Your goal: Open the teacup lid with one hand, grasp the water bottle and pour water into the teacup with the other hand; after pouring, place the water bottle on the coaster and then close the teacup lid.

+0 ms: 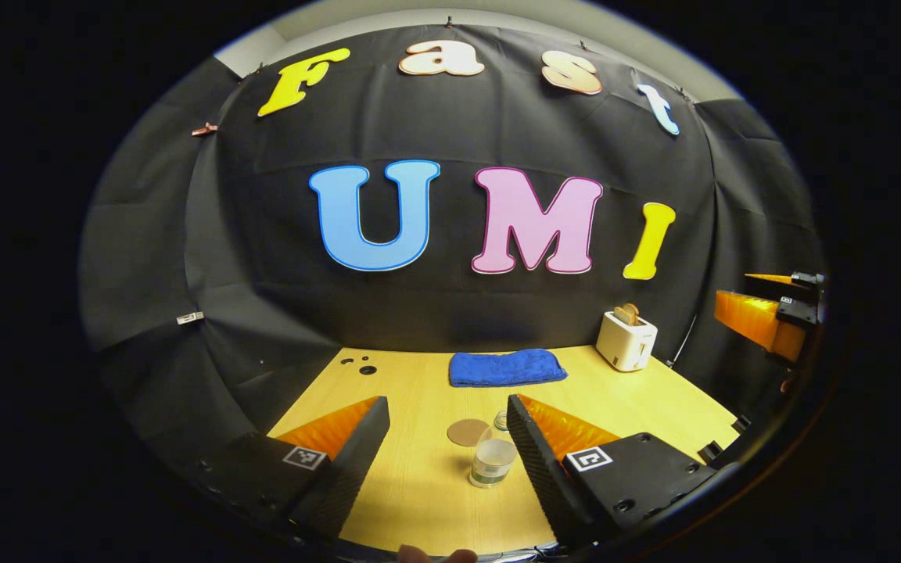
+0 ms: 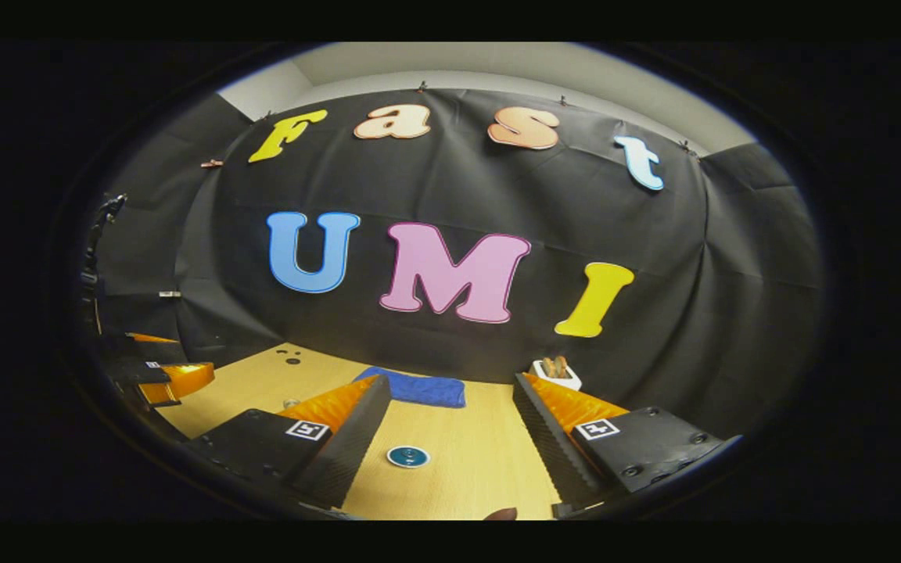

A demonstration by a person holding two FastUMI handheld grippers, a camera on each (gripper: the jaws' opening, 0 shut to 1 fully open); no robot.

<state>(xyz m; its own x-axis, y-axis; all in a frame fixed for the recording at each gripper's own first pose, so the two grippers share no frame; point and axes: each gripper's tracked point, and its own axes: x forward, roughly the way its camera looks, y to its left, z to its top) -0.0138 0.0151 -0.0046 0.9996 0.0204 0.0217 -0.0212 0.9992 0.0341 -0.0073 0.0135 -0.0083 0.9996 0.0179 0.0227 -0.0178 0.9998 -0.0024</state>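
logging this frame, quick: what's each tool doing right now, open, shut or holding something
Left tool: open, holding nothing, above the table.
Right tool: open, holding nothing.

A blue towel (image 1: pixel 507 367) lies on a pale wood-grain table (image 1: pixel 427 485). At three o'clock, a white toaster (image 1: pixel 626 342); a tan coaster (image 1: pixel 468 432).

The left gripper (image 1: pixel 448 418) hangs above the table with its jaws spread wide and nothing between them, and the right gripper (image 2: pixel 446 399) likewise hangs with jaws spread and empty, level with it and well apart.
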